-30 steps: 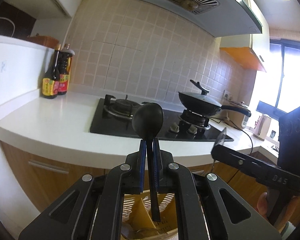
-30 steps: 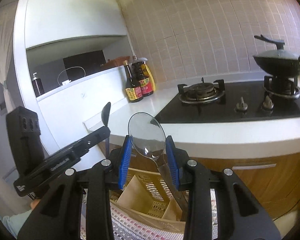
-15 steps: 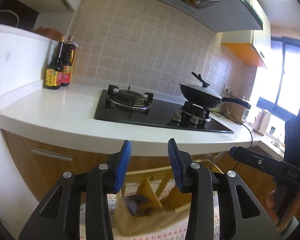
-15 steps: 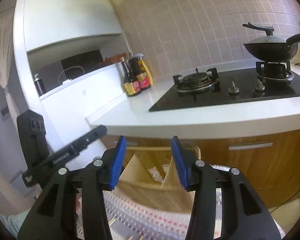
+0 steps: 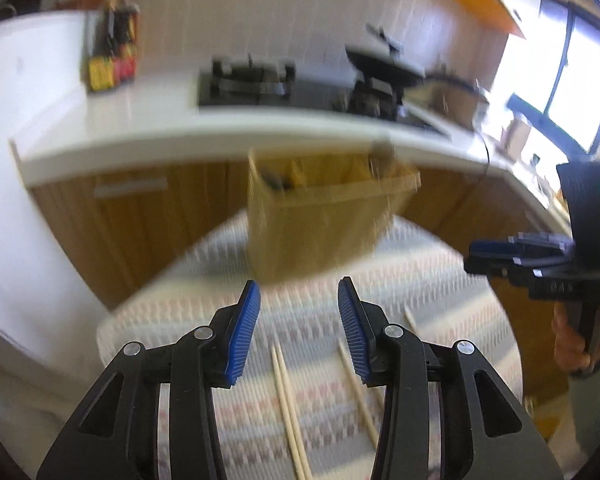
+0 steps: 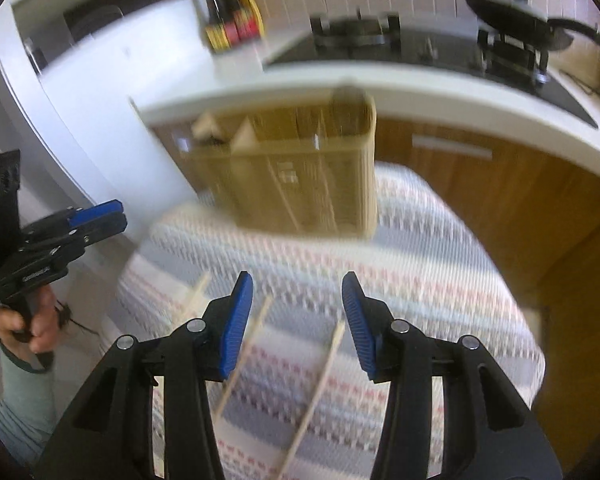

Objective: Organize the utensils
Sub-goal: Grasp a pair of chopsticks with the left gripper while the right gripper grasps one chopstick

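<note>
A tan utensil holder (image 5: 320, 216) with dividers stands at the far side of a patterned cloth (image 5: 440, 280); it also shows in the right wrist view (image 6: 300, 172). Dark utensil heads stick out of its compartments, blurred. Several wooden chopsticks (image 5: 286, 400) lie on the cloth below my left gripper (image 5: 299, 328), which is open and empty. More chopsticks (image 6: 320, 380) lie under my right gripper (image 6: 298, 320), also open and empty. Each gripper shows in the other's view, the right one (image 5: 500, 256) and the left one (image 6: 96, 216).
Behind the holder runs a white counter (image 5: 140, 128) with a black gas hob (image 5: 260, 84), a black wok (image 6: 516, 20) and sauce bottles (image 5: 108, 56). Wooden cabinet fronts (image 6: 500, 184) stand below the counter. Both views are motion-blurred.
Both grippers released their spoons into the holder, opened, then pulled back and tilted down; the holder is farther away and chopsticks on the cloth have come into view.
</note>
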Action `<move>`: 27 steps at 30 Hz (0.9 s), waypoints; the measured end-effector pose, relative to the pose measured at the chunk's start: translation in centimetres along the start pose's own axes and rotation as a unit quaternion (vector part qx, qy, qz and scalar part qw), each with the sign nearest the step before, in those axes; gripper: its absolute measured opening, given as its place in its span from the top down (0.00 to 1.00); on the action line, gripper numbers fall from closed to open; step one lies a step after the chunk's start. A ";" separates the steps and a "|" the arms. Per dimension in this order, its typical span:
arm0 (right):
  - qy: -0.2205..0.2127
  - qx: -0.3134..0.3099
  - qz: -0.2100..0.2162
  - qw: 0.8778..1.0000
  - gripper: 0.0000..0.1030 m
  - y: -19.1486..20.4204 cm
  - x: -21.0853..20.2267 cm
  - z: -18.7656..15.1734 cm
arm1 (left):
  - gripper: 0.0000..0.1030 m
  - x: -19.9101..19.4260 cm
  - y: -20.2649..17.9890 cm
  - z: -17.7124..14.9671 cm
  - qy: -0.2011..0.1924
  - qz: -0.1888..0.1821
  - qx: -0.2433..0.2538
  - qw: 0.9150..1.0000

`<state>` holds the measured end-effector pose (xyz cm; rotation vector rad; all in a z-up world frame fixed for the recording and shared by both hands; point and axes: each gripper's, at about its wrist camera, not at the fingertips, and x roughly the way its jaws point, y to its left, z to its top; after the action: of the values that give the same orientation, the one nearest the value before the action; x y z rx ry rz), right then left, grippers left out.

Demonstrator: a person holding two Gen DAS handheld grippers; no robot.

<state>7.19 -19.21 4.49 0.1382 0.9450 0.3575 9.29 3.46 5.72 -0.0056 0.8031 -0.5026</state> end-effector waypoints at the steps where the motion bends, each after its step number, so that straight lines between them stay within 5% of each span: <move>1: 0.016 0.000 -0.008 1.000 0.58 0.2 0.6 -0.5 | 0.62 0.7 0.1 -0.7 0.023 0.000 0.003 1.000; 9: 0.119 0.021 -0.032 0.992 0.69 0.3 5.1 -2.8 | 0.71 6.5 2.5 -4.8 0.159 -0.023 -0.020 0.987; 13: 0.159 0.044 -0.039 0.986 0.71 -0.5 7.1 -3.6 | 0.71 8.5 2.8 -5.9 0.194 -0.023 -0.028 0.980; 27: 0.216 0.049 -0.062 0.973 0.80 -1.0 11.3 -4.6 | 0.71 11.3 1.2 -5.6 0.240 0.015 0.005 0.971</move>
<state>9.71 -16.27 -7.08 0.0925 1.3964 0.2275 12.52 0.68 -6.18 0.1420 1.2717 -0.4863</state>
